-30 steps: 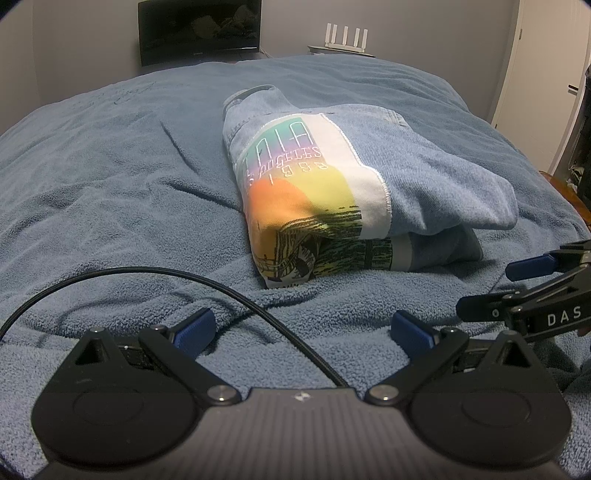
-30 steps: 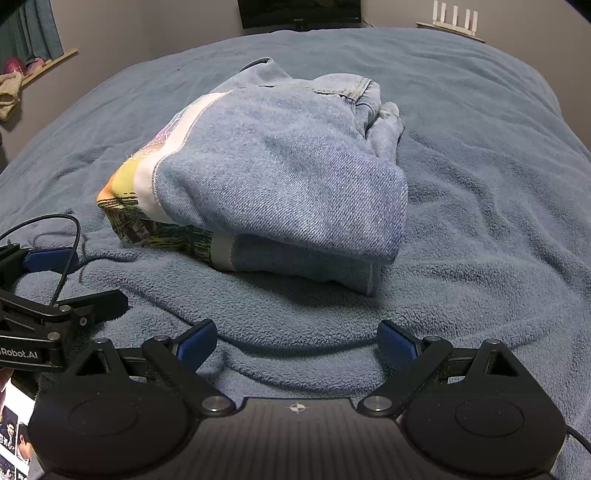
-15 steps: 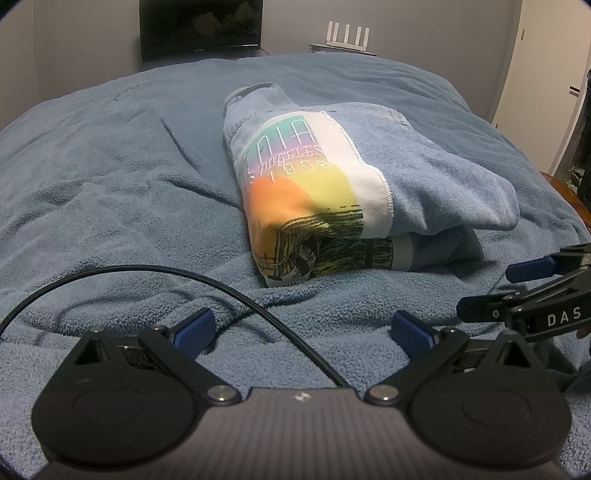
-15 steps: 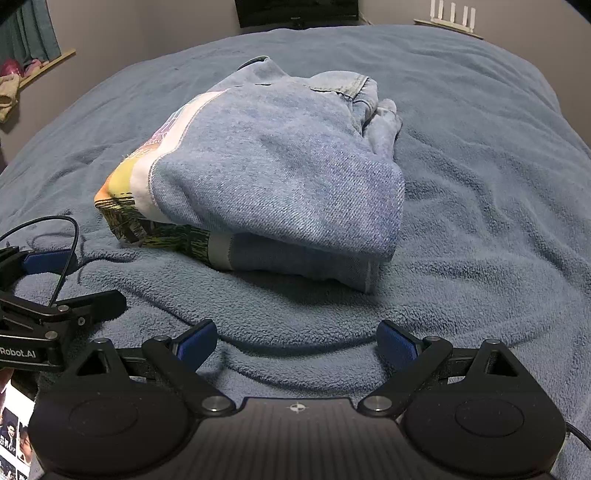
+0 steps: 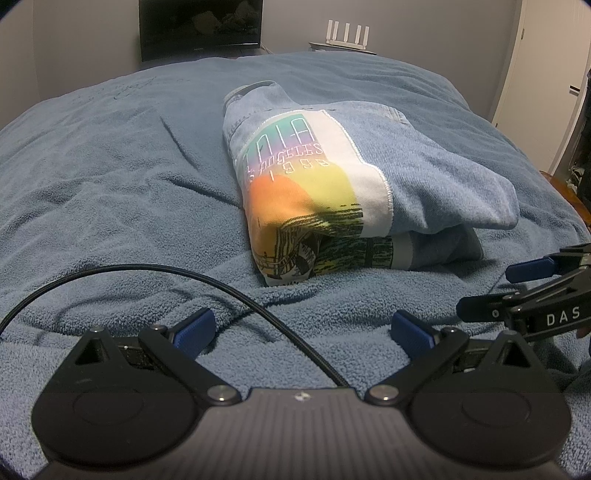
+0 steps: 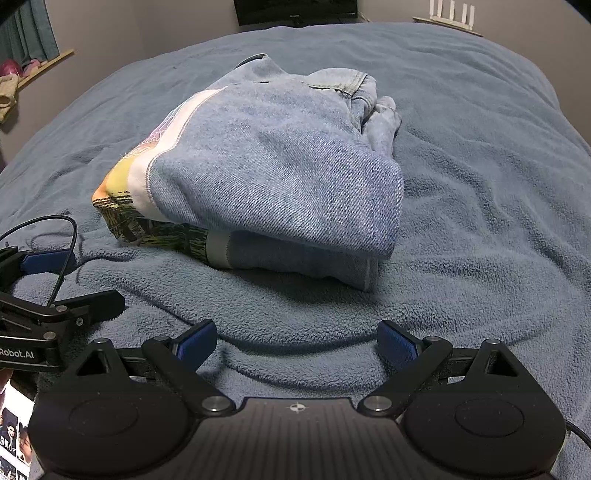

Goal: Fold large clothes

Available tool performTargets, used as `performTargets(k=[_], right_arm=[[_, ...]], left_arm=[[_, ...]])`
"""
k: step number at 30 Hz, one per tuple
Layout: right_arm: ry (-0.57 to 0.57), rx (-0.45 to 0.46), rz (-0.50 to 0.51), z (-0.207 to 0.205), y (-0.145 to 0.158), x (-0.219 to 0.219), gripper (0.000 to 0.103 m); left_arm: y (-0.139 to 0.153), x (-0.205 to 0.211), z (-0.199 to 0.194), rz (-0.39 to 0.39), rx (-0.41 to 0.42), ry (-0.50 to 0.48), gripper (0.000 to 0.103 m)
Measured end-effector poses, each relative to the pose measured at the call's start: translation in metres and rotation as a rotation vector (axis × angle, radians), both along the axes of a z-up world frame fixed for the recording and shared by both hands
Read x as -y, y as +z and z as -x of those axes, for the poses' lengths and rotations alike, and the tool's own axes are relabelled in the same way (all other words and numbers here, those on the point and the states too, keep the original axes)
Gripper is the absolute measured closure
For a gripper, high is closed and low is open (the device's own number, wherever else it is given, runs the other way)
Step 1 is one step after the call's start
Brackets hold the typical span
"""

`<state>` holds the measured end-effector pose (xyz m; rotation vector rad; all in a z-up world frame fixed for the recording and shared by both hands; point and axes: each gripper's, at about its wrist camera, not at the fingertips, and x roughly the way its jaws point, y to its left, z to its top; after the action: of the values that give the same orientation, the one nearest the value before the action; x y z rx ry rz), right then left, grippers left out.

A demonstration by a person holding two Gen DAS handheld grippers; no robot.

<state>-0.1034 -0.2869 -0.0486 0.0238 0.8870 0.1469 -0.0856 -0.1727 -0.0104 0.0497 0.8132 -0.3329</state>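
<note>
A light blue denim garment (image 5: 424, 177) with a colourful printed panel (image 5: 310, 199) lies folded into a compact bundle on the blue bed blanket (image 5: 110, 166). It also shows in the right wrist view (image 6: 273, 177). My left gripper (image 5: 301, 326) is open and empty, low over the blanket in front of the bundle. My right gripper (image 6: 295, 338) is open and empty, also short of the bundle. Each gripper shows at the edge of the other's view: the right one (image 5: 517, 291) and the left one (image 6: 70, 280).
A black cable (image 5: 184, 277) arcs over the blanket in front of the left gripper. A dark screen (image 5: 199, 26) and a white router (image 5: 347, 35) stand beyond the bed's far edge. A white door (image 5: 546, 74) is at the right.
Both grippers have drawn back slightly from the folded bundle and stayed open. The bundle has not moved.
</note>
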Motion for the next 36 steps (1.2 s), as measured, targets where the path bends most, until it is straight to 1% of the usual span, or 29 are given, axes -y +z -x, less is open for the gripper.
performTargets(k=[17, 24, 31, 36], right_arm=[[-0.004, -0.004, -0.002, -0.0004, 0.0005, -0.0002, 0.008], [-0.004, -0.004, -0.002, -0.0006, 0.0006, -0.0001, 0.008], [-0.006, -0.003, -0.002, -0.0003, 0.0006, -0.0002, 0.008], [-0.006, -0.004, -0.002, 0.0004, 0.0004, -0.0004, 0.008]], left_arm=[[-0.0001, -0.0004, 0.0023, 0.011, 0.006, 0.006, 0.000], [0.0017, -0.0013, 0.0006, 0.022, -0.015, 0.011, 0.000], [0.0020, 0.0017, 0.0022, 0.010, -0.007, 0.019, 0.000], [0.0031, 0.0060, 0.0029, -0.022, -0.004, 0.027, 0.000]])
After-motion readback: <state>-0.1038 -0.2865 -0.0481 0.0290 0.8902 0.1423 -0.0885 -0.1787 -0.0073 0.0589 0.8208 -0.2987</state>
